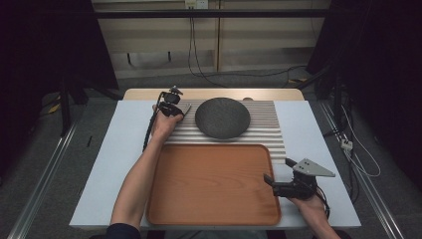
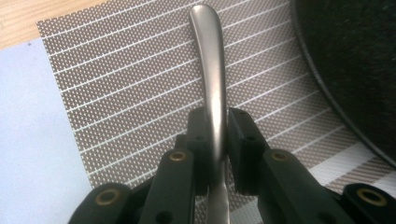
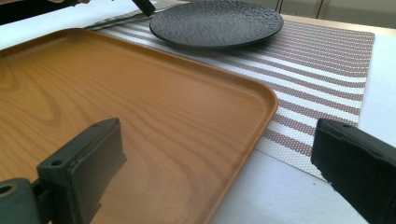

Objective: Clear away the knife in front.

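Note:
A brushed metal utensil handle (image 2: 208, 60) runs away from me over the striped placemat (image 2: 126, 88), and my left gripper (image 2: 217, 128) is shut on it, the pads pressing both sides. From above, that gripper (image 1: 174, 110) sits at the mat's far left corner, just left of the black round plate (image 1: 222, 117). The utensil's working end is hidden below the jaws. My right gripper (image 1: 271, 181) stands open with nothing between its jaws at the right rim of the wooden tray (image 1: 214, 199). In the right gripper view the jaws (image 3: 219, 158) straddle the tray's edge (image 3: 261, 98).
The plate (image 3: 215, 21) lies on the placemat (image 3: 317, 60) beyond the tray. The placemat and tray rest on a pale blue table top (image 1: 112, 164). Dark stands and cables (image 1: 348, 144) flank the table on both sides.

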Motion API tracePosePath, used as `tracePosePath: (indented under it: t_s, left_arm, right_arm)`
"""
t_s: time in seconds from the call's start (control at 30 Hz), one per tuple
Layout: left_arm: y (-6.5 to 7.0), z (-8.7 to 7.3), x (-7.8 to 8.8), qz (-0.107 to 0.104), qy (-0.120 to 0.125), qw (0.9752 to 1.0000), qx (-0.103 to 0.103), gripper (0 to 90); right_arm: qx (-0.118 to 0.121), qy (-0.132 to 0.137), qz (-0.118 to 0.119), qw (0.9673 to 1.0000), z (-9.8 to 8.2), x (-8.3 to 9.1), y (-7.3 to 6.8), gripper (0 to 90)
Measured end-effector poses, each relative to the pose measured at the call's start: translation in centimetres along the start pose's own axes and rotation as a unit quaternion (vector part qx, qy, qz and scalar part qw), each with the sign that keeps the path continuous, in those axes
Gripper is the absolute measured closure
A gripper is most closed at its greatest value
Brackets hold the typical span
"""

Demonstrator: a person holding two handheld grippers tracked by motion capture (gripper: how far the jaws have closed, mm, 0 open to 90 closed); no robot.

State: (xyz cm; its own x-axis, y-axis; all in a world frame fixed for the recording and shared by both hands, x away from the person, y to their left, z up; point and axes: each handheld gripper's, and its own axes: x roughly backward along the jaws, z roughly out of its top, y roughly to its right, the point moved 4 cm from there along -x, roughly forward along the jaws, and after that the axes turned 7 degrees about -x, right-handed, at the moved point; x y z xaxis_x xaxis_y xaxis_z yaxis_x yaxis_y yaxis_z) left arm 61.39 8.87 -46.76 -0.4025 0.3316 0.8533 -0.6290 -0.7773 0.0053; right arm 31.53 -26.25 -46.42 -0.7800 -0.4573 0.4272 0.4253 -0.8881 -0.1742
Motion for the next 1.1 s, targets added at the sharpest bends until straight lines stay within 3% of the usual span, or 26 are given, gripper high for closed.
tracePosePath:
  t_s: [0.47,1.1]
  left_arm:
    - [0.6,0.2,3.4,-0.008,0.021,0.9997,-0.010,80.0]
    - [2.5,-1.1,8.2,-0.015,0.049,0.9980,-0.038,80.0]
  right_arm:
    - [0.002,0.001,0.001,1.0000,0.1,0.0,-0.2,2.4]
    - [0.007,0.000,-0.001,1.0000,0.1,0.0,-0.5,2.4]
